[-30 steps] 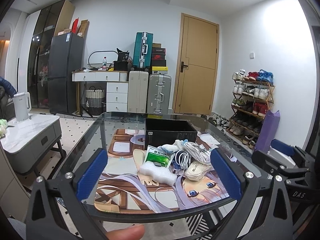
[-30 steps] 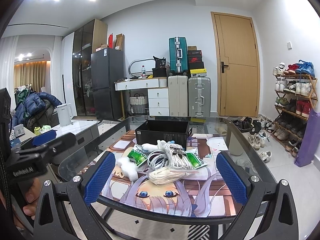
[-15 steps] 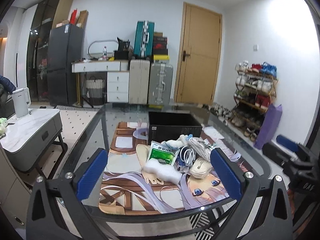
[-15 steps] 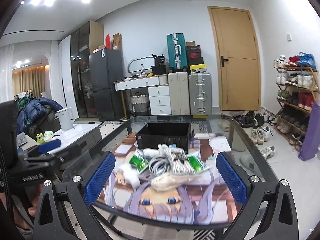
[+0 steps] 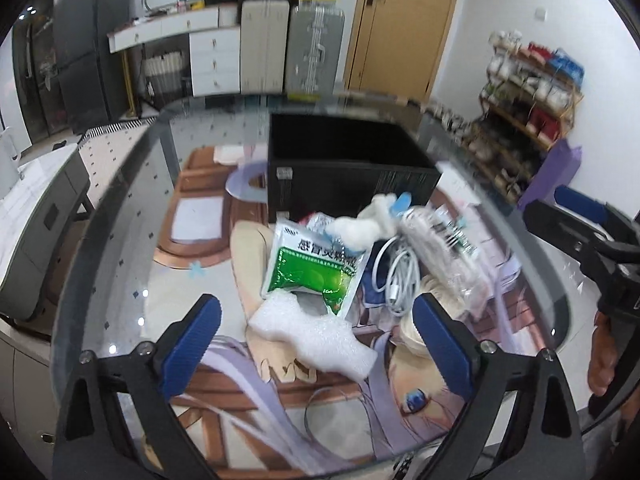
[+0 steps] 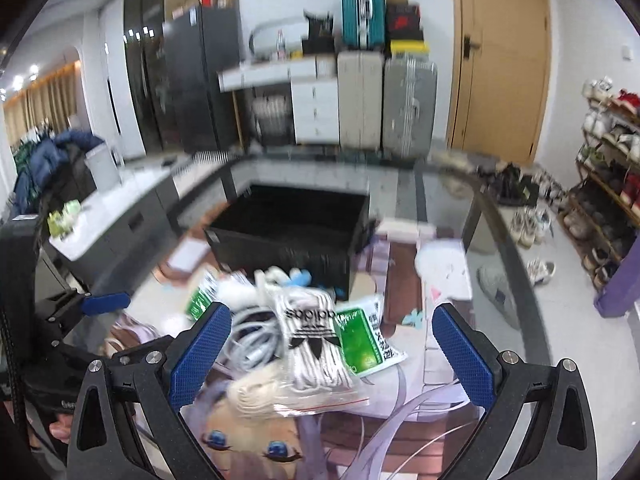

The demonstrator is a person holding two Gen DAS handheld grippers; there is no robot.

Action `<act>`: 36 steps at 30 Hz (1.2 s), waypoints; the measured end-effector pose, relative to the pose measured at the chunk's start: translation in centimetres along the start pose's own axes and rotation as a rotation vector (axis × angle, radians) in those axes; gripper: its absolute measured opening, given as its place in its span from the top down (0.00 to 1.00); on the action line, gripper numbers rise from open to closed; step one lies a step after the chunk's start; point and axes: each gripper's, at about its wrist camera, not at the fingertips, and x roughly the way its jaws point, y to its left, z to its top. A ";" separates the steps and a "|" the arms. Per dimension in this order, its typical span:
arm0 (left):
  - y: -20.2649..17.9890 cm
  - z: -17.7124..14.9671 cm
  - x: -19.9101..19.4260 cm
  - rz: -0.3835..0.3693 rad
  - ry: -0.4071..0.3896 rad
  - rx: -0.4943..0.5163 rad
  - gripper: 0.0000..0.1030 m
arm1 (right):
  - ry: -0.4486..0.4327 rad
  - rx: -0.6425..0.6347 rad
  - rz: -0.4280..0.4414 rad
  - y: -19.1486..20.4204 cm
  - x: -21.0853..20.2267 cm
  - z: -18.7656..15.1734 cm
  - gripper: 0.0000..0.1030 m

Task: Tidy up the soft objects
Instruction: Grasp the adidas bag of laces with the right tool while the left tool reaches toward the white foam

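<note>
A pile of soft things lies on the printed mat in front of a black open box. In the left wrist view I see a white foam piece, a green sachet, a coiled white cable and a white plush toy. My left gripper is open just above the foam piece. In the right wrist view a bag of white socks and a second green sachet lie between the pads. My right gripper is open above them, holding nothing.
The glass table carries the anime mat. A shoe rack stands at the right, suitcases and a white drawer unit at the back, a grey side table at the left.
Both grippers have moved forward and tilted down toward the pile, which now looks much larger. Both stay open and empty.
</note>
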 end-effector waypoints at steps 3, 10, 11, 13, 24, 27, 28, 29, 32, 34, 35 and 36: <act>-0.3 -0.3 1.5 -0.006 0.047 -0.005 0.06 | 0.075 0.002 0.028 0.0 3.1 -0.5 0.00; 0.1 -1.3 3.0 0.008 0.096 -0.012 0.06 | 0.206 -0.018 0.067 0.5 7.5 -2.0 0.09; 0.2 -1.4 3.2 0.008 0.101 -0.012 0.06 | 0.225 -0.016 0.078 0.4 8.0 -2.4 0.16; 0.5 -1.7 3.3 0.011 0.107 -0.015 0.07 | 0.247 -0.016 0.090 0.4 8.6 -2.8 0.25; 2.1 -2.2 3.5 -0.004 0.133 -0.027 0.07 | 0.272 0.015 0.145 0.2 8.8 -3.1 0.49; 2.3 -2.3 3.4 -0.012 0.139 -0.029 0.08 | 0.266 0.017 0.144 0.2 8.5 -3.1 0.54; 2.4 -2.4 3.3 -0.012 0.138 -0.027 0.08 | 0.265 0.019 0.146 0.2 8.4 -3.0 0.54; 2.5 -2.4 3.3 -0.013 0.138 -0.023 0.08 | 0.263 0.023 0.149 0.1 8.2 -3.0 0.55; 2.8 -2.6 2.9 -0.011 0.139 -0.012 0.08 | 0.254 0.022 0.151 0.1 7.7 -3.0 0.56; 3.1 -2.7 2.7 -0.014 0.143 -0.010 0.08 | 0.250 0.018 0.157 0.2 7.2 -3.1 0.56; 3.4 -2.8 2.6 -0.011 0.145 -0.013 0.08 | 0.247 0.013 0.158 0.3 7.0 -3.2 0.56; 3.7 -2.8 2.5 -0.012 0.146 -0.020 0.10 | 0.243 0.010 0.158 0.4 6.7 -3.2 0.56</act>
